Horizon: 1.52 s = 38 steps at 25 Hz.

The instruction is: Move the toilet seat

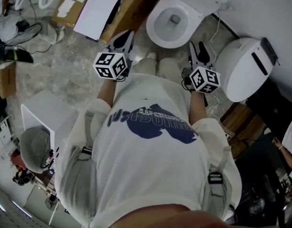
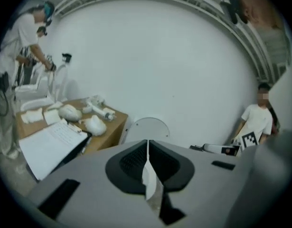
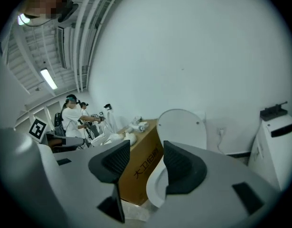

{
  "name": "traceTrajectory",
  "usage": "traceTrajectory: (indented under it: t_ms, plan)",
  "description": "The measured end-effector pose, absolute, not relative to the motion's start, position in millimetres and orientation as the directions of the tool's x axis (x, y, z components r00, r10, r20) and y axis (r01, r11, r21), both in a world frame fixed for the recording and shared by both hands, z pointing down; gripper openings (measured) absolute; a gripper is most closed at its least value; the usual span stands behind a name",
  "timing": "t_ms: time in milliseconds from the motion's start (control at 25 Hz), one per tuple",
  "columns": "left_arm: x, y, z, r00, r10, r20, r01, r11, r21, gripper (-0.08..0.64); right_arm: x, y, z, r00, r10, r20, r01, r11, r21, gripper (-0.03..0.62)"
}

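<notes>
A white toilet (image 1: 172, 20) stands on the floor ahead of me, its bowl uncovered. Its seat and lid (image 3: 181, 127) stand upright against the wall, and the lid (image 2: 146, 127) also shows just past my left jaws. My left gripper (image 1: 125, 38) hovers near the bowl's left front, jaws shut together with nothing between them (image 2: 147, 158). My right gripper (image 1: 197, 49) hangs at the bowl's right front. Its jaws stand open and empty (image 3: 146, 163), and between them the bowl rim (image 3: 154, 186) shows beyond. Neither gripper touches the toilet.
A cardboard box (image 1: 131, 8) with a clipboard (image 1: 96, 13) and white parts stands left of the toilet. A second white toilet unit (image 1: 245, 68) with a closed lid lies at the right. A cable runs along the wall. People work at the far left (image 3: 72, 118).
</notes>
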<state>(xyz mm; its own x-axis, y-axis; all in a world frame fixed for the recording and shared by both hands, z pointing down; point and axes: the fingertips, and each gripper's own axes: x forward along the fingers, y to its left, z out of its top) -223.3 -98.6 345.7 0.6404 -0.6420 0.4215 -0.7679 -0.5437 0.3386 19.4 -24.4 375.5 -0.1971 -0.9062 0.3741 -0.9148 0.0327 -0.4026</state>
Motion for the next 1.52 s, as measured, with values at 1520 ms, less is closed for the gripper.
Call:
traceTrajectory:
  t_ms: [1520]
  plan:
    - [-196.4, -150.3, 865.1, 0.766, -0.335, 0.548, -0.642, -0.383, 0.664, 0.19, 44.7, -19.5, 877.9, -0.274, -0.842, 0.465, -0.565, -0.25, -0.786, 0.303]
